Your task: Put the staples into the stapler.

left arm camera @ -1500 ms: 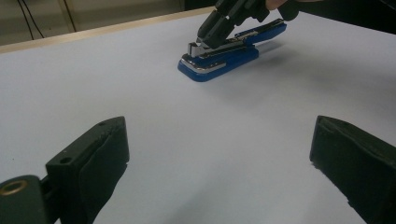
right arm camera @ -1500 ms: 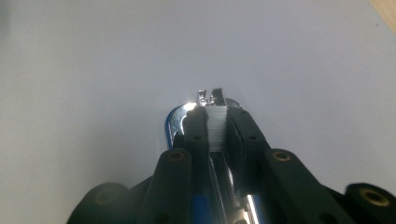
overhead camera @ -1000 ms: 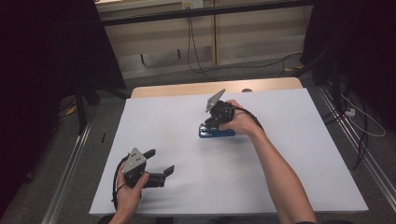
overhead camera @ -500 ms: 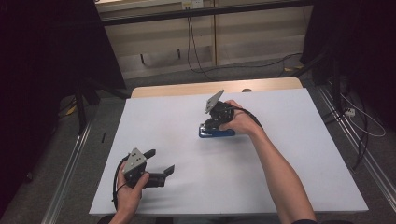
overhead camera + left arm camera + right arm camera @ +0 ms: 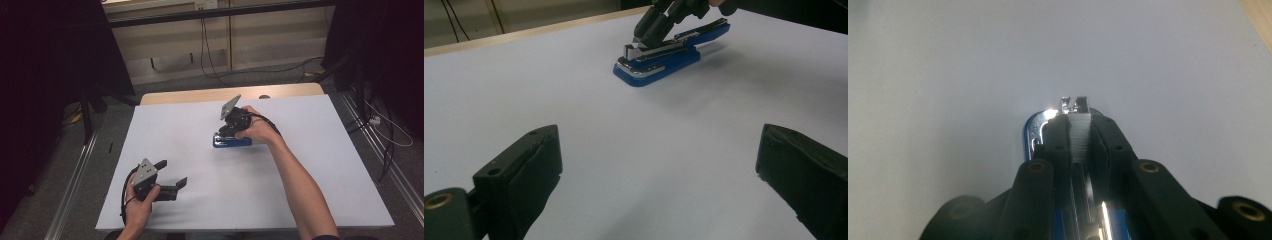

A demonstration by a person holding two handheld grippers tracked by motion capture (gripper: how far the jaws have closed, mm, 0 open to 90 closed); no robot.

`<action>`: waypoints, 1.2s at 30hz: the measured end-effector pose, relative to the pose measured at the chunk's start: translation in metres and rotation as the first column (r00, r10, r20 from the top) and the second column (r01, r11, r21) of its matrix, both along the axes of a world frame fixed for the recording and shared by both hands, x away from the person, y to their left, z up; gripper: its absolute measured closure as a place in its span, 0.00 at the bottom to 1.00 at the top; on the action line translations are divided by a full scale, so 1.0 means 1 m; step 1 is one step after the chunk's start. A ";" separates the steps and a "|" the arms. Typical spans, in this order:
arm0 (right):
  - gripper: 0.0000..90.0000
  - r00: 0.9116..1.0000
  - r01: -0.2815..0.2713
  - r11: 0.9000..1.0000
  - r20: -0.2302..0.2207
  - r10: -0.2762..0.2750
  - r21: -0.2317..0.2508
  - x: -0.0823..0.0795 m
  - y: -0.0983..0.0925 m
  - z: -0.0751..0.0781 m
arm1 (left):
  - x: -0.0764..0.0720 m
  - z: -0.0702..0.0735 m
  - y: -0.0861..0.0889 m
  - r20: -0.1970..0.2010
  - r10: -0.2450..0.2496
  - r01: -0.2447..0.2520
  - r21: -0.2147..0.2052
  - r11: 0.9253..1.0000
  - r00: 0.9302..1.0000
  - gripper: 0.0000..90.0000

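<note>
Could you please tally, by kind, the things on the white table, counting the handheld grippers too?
Blue stapler: 1, lying on the white table, clamped by the right gripper.
Grippers: 2, the left gripper open, the right gripper shut on the stapler.
Total: 3

The flat white surface (image 5: 200, 150) is evenly lit from above while the room around it falls into deep darkness at both sides of the high view, which is soft and slightly grainy. In the left gripper view the blue plastic stapler with chrome trim (image 5: 669, 52) casts a faint shadow beside it, and the near black fingers (image 5: 524, 175) are blurred. In the right gripper view glare flares on the chrome, and the foreground is out of focus.
</note>
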State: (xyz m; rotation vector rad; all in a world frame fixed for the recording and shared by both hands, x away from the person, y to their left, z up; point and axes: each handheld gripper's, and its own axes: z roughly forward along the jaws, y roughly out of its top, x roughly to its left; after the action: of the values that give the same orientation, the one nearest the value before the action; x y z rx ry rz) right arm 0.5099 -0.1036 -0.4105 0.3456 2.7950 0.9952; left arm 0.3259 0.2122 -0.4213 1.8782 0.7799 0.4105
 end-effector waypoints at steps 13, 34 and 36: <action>0.88 1.000 -0.019 1.000 0.005 0.019 -0.011 0.001 0.001 -0.003 | 0.000 0.000 0.000 -0.008 0.001 -0.001 0.003 1.000 1.000 0.06; 0.86 1.000 -0.006 1.000 0.002 0.006 -0.001 0.002 0.005 -0.004 | 0.000 0.000 0.000 -0.009 -0.002 0.002 0.002 1.000 1.000 0.06; 0.84 1.000 -0.004 1.000 0.005 0.004 -0.003 0.003 0.005 -0.005 | 0.000 0.000 0.000 -0.009 -0.002 0.002 0.002 1.000 1.000 0.06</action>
State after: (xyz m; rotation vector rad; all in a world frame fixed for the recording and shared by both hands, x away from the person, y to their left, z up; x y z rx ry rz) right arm 0.5125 -0.0981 -0.4155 0.3372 2.7930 0.9915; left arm 0.3261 0.2121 -0.4218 1.8835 0.7837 0.4022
